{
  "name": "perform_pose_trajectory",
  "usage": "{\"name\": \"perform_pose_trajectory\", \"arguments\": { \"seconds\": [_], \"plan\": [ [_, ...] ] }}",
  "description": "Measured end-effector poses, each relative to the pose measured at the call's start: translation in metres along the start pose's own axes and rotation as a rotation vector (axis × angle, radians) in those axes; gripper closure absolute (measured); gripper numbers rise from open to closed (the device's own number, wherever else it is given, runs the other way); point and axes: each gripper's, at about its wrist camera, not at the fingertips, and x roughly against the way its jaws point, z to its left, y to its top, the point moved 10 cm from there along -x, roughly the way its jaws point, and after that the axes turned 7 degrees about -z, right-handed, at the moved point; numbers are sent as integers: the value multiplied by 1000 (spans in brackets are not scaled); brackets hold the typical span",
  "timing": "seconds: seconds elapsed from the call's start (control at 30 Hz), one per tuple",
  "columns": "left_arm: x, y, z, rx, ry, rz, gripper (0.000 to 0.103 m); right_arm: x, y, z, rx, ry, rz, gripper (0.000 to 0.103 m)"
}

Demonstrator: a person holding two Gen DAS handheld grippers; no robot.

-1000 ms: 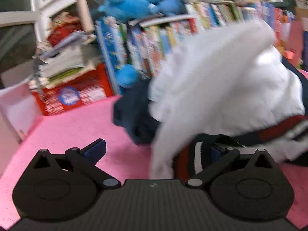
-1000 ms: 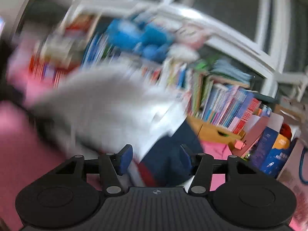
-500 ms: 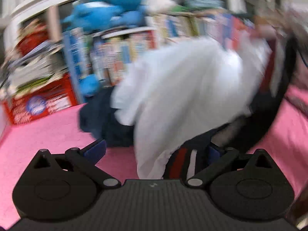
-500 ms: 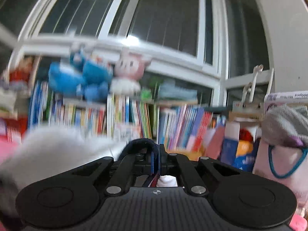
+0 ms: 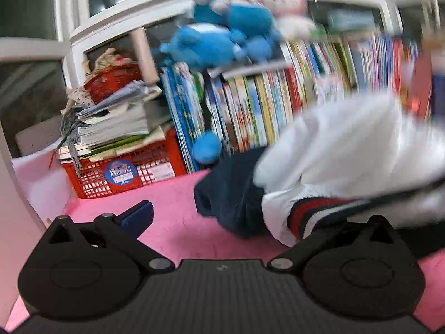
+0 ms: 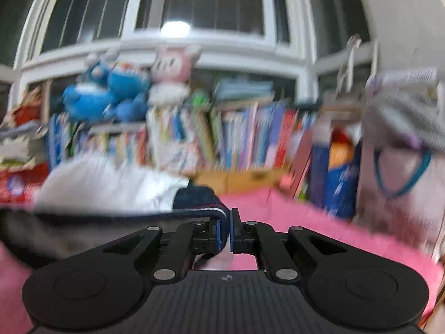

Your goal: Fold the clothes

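The right gripper [image 6: 225, 229] pinches the navy, red-and-white striped hem of the white and navy fabric jacket [image 6: 111, 186], which trails off left of its jaws. The left gripper [image 5: 222, 217] stands wide (its right finger hidden under cloth), the jacket [image 5: 347, 153] bunched ahead-right above the pink felt mat [image 5: 167, 208].

Pink surface [image 5: 172, 194] in foreground. Behind it, a row of upright books [image 5: 264, 105] with blue plush toys [image 5: 219, 39] and a pink plush [image 6: 172, 66] on top. Red crate [image 5: 125, 167] under stacked papers. White-framed dark windows [image 6: 211, 5] reflecting one light
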Motion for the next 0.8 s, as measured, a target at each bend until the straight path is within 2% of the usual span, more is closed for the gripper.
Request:
{"name": "perform_pose_trajectory", "arguments": {
  "seconds": [0.03,0.1,0.13,0.23,0.3,0.47,0.6,0.7,0.8],
  "plan": [
    [8,8,7,-1,-1,-17,0,6,-8,3,13,21,20,95],
    [26,16,17,-64,29,-56,0,22,-17,13,61,63,34,95],
    [34,16,21,-95,39,-59,0,28,-22,14,46,93,58,95],
    [60,8,35,-117,16,-20,0,48,-33,17,2,174,130,89],
    [76,-2,37,-128,-17,8,0,58,-32,14,-10,183,164,83],
    [93,-38,31,-162,-89,120,0,85,-29,6,-39,198,249,82],
    [105,-60,22,-143,-225,226,0,109,-21,-6,-58,164,318,82],
    [114,-78,17,-113,-302,275,0,122,-38,-13,-59,139,394,82],
    [122,-106,10,-144,-319,322,0,135,-61,-16,-74,115,469,82]
  ]
}}
